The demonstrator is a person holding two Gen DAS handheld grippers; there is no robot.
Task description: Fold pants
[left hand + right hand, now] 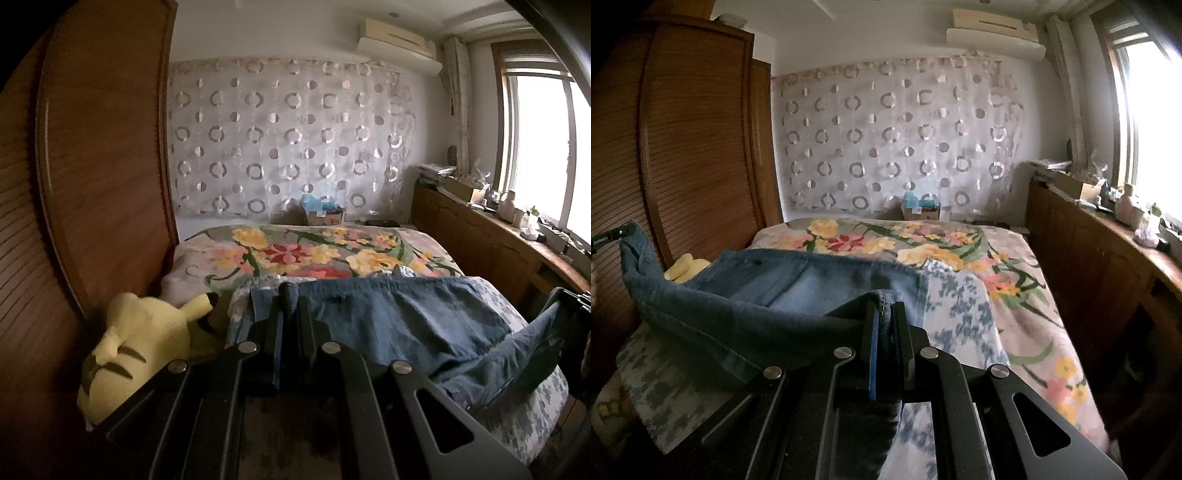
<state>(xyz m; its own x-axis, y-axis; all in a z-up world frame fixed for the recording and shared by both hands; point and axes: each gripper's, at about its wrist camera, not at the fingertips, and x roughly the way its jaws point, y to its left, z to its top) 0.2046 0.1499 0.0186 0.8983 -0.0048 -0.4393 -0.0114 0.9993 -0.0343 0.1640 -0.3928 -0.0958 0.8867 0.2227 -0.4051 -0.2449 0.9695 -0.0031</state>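
Pants (388, 321): blue denim, spread over floral bed (314, 254); left gripper (290, 306) clamped on one edge, right gripper (884, 314) clamped on another, cloth lifted between.

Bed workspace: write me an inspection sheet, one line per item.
Surface: bed with a flowered blanket; a blue-patterned cloth lies under the work.
Job's things: jeans, far part flat on the bed, near edge lifted at both ends.
Clutter: yellow plush toy beside the jeans, by the wardrobe.
Grippers: left tongs shut on the jeans' edge; right tongs shut on the jeans' edge.
Cables: nothing seen.
Surroundings: circle-patterned curtain, air conditioner, window, cluttered wooden counter.
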